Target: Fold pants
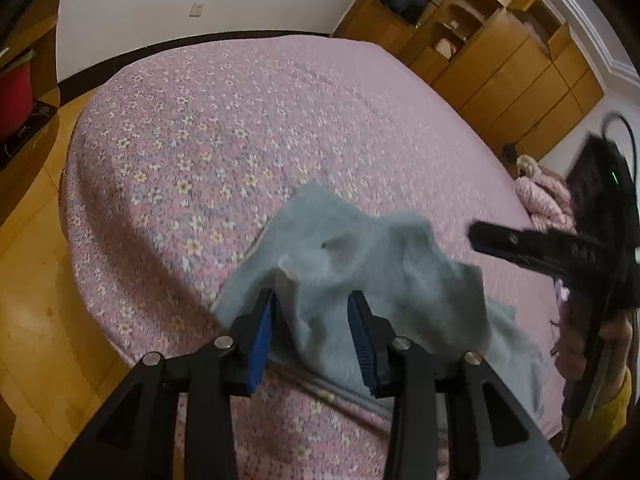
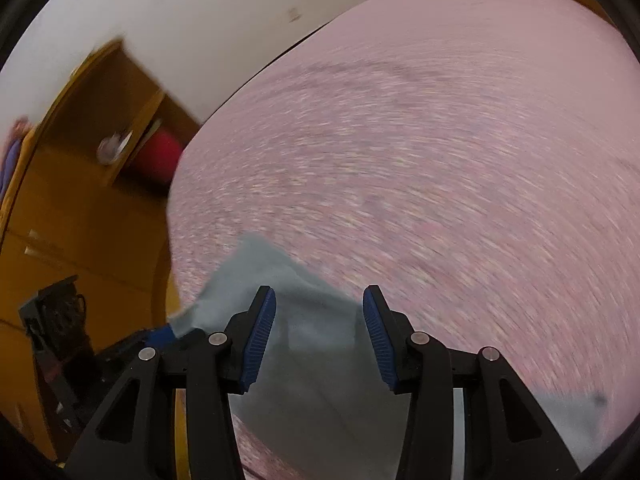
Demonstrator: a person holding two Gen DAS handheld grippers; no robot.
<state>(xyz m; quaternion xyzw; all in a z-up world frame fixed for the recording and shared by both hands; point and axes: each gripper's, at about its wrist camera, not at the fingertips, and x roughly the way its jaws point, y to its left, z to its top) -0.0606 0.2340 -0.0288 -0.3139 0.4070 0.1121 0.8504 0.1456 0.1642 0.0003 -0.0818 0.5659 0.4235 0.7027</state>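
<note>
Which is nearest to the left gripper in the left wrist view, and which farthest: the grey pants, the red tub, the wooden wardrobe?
From the left gripper:
1. Grey pants, lying between and just beyond its open jaws on the floral bedspread.
2. Red tub, off the bed at far left.
3. Wooden wardrobe, beyond the bed at upper right.

Pants: soft, matt grey-blue cloth with a fuzzy nap.
Bedspread: matt quilted pink cloth, printed with small flowers.
Left gripper: matt black plastic, ribbed blue pads, shiny metal pins.
Floor: smooth, glossy wood.
Wardrobe: smooth wood panels.
</note>
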